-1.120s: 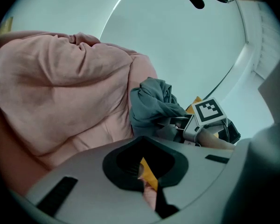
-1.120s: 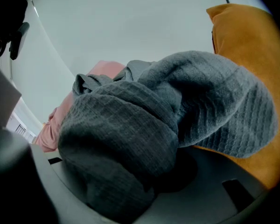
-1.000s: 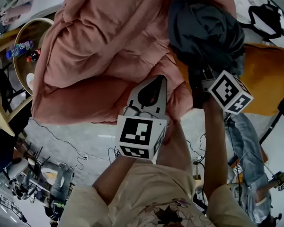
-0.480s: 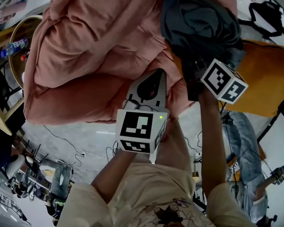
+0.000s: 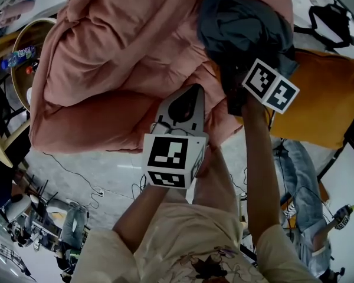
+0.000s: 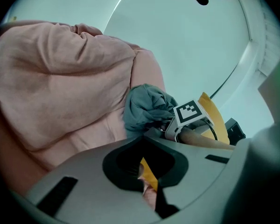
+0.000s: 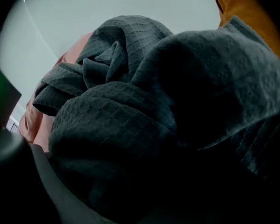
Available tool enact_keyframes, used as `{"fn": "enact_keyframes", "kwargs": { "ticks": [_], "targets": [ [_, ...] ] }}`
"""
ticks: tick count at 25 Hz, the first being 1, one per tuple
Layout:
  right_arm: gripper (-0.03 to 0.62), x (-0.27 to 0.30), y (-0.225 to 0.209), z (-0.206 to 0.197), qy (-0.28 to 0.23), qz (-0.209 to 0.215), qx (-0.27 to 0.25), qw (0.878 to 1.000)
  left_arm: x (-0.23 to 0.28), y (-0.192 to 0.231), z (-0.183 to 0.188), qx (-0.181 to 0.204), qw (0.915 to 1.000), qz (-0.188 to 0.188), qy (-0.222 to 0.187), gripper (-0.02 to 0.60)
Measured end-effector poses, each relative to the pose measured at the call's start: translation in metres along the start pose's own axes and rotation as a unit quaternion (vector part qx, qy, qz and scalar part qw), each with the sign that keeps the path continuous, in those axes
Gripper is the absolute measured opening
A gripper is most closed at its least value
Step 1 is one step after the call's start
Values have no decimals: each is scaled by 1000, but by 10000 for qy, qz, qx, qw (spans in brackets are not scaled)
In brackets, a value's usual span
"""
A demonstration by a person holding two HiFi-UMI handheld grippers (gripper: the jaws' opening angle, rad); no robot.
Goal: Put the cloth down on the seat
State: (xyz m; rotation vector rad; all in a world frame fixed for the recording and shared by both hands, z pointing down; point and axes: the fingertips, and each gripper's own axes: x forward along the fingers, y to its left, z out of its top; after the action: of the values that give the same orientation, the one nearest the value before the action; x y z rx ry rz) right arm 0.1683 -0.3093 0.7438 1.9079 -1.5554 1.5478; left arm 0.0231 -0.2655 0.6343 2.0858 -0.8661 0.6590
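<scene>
A bundled dark grey cloth lies against the pink duvet on the seat, beside an orange cushion. My right gripper is buried in the bundle's near side, its jaws hidden by fabric. Its jaws have just been opening a little with the cloth between them. In the right gripper view the grey cloth fills the picture. My left gripper hangs shut and empty over the duvet's front edge. In the left gripper view, the left gripper looks at the cloth and the right gripper's marker cube.
A round wooden table with a bottle stands at the left. A black bag lies at the far right. A person's leg in jeans and cables are on the floor near me.
My right gripper has carried the grey cloth down toward the seat, its marker cube shifting up and left in the head view. The left gripper has stayed put.
</scene>
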Motion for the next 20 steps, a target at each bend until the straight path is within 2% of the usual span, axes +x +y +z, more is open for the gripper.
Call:
{"fn": "enact_keyframes", "kwargs": {
  "ticks": [8, 20],
  "targets": [
    [309, -9, 7, -3, -144, -133, -50, 9998, -8, 7, -4, -103, 9998, 163, -69, 5],
    [345, -41, 17, -20, -66, -11, -288, 9996, -24, -6, -13, 79, 9999, 105, -67, 5]
  ]
}}
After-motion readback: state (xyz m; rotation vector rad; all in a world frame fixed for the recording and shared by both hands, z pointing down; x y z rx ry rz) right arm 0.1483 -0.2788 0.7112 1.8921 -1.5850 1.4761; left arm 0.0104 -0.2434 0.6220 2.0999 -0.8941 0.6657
